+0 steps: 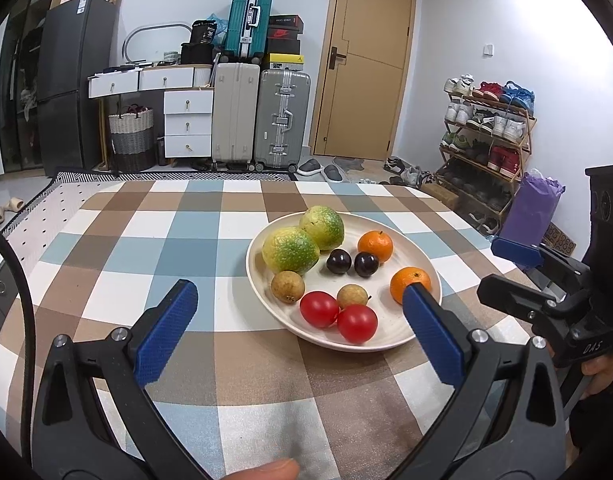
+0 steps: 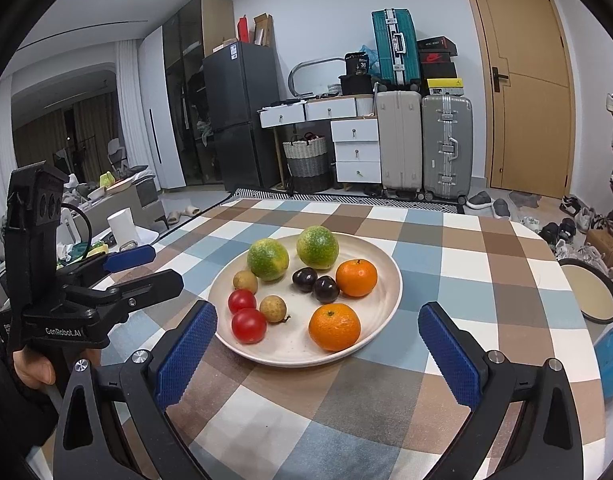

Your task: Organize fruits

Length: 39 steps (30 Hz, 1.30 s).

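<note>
Cream plate (image 2: 390, 280) of paired fruits, both grippers (image 1: 300, 300) (image 2: 318, 322) spread empty

1. "GenRobot.AI" in pale letters runs along the black body of the left gripper (image 2: 144, 266), seen at 9 o'clock in the right wrist view.
2. "DAS" stands on the black body of the right gripper (image 1: 502, 268), at 4 o'clock in the left wrist view.
3. "36" in white shows on the black bag (image 2: 360, 65) on top of the drawer unit, at 12 o'clock in the right wrist view.
4. A red swoosh logo marks the black shoebox (image 2: 436, 57) in the stack beside the teal suitcase (image 2: 394, 46); the printing on the other boxes is too small to read.
</note>
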### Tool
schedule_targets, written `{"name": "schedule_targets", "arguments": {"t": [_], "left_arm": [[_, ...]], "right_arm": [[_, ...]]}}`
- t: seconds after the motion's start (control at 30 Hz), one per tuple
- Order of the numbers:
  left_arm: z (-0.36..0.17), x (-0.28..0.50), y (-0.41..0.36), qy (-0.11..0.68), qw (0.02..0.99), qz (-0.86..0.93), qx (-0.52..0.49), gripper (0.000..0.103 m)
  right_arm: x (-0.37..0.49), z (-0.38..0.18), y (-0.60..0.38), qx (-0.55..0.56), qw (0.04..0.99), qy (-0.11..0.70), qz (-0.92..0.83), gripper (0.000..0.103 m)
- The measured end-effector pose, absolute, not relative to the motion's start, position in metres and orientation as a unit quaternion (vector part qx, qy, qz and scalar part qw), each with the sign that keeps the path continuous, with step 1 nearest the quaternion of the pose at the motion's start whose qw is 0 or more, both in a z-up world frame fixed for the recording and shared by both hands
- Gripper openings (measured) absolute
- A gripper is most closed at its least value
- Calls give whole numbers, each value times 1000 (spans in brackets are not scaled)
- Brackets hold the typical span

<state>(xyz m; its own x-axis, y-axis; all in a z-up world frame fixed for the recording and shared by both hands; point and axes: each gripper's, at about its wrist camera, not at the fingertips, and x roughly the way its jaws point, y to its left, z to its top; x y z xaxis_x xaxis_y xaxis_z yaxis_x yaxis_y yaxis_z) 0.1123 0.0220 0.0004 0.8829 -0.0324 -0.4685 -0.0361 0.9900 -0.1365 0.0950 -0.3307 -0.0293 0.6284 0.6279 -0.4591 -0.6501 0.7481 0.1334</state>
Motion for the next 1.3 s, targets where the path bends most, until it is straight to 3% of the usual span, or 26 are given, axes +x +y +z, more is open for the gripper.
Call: {"name": "schedule_targets", "arguments": {"t": [1.3], "left_arm": [[0, 114, 22, 243, 967, 0, -71, 102]], "right_arm": [[97, -31, -332, -18, 902, 250, 352, 103]]}}
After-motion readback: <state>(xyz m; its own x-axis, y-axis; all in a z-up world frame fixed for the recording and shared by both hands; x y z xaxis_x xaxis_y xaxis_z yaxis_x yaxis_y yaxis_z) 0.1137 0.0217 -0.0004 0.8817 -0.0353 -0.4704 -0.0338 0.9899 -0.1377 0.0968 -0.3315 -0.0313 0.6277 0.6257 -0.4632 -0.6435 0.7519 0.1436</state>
